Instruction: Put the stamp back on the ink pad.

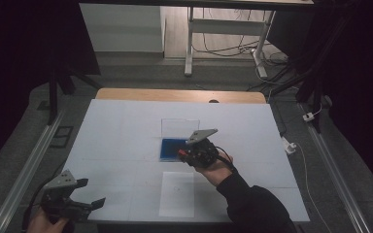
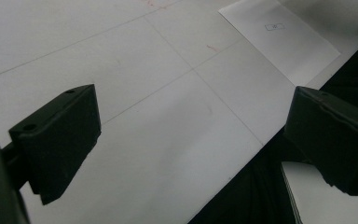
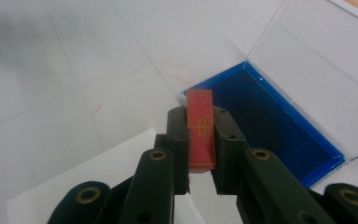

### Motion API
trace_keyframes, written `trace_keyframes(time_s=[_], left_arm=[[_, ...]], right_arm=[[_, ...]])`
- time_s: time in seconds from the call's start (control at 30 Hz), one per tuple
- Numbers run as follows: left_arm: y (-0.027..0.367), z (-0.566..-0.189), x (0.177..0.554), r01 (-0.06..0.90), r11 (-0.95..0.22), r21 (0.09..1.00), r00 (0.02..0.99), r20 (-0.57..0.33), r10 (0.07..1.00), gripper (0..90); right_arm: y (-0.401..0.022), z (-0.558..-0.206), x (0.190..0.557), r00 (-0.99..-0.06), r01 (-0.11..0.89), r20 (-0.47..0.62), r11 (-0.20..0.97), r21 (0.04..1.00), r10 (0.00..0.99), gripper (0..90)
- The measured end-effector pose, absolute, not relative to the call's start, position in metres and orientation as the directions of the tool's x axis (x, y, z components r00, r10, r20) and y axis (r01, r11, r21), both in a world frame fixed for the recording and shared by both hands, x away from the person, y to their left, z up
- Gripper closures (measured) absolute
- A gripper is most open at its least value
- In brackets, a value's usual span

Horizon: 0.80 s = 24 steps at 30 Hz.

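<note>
While my right gripper (image 3: 200,140) hovers above the white counter (image 1: 121,131), its jaws are clamped on a thin red card (image 3: 201,128), one pad pressing each long side. The card stands on edge between them, its printed yellow cross facing up toward the camera, and its far end pokes out past the jaw tips. Beyond that far end lies the blue tray (image 3: 279,126), a shallow box with raised blue walls; the card's tip lines up with the tray's near corner, though I cannot tell whether it is over the rim or just short of it. In the high view my right gripper (image 1: 188,151) sits at the right edge of the blue tray (image 1: 171,149), with a clear upright lid (image 1: 179,127) rising behind it. A white paper sheet (image 1: 177,194) lies on the counter nearer to me, just beside my right forearm.

My left gripper (image 1: 85,194) is well apart, at the counter's near left corner. Its jaws stand wide open with nothing between them, bare counter showing in the gap.
</note>
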State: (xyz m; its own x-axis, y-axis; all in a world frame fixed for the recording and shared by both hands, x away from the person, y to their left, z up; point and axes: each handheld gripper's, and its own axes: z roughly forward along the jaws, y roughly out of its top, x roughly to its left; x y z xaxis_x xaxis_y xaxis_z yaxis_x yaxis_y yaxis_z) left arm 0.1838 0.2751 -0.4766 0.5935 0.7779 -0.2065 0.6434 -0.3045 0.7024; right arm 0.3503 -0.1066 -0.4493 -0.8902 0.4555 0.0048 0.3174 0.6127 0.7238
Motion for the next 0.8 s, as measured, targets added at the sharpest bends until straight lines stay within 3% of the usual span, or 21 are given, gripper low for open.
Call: trace_keyframes(time_s=[0.8], left_arm=[[0.276,-0.477,0.184,0.643,-0.303,0.704,0.594,-0.208,0.777,3.9]], right_arm=[[-0.082,-0.482,0.41,-0.847,0.367,-0.052,0.654,0.661,0.528,79.3]])
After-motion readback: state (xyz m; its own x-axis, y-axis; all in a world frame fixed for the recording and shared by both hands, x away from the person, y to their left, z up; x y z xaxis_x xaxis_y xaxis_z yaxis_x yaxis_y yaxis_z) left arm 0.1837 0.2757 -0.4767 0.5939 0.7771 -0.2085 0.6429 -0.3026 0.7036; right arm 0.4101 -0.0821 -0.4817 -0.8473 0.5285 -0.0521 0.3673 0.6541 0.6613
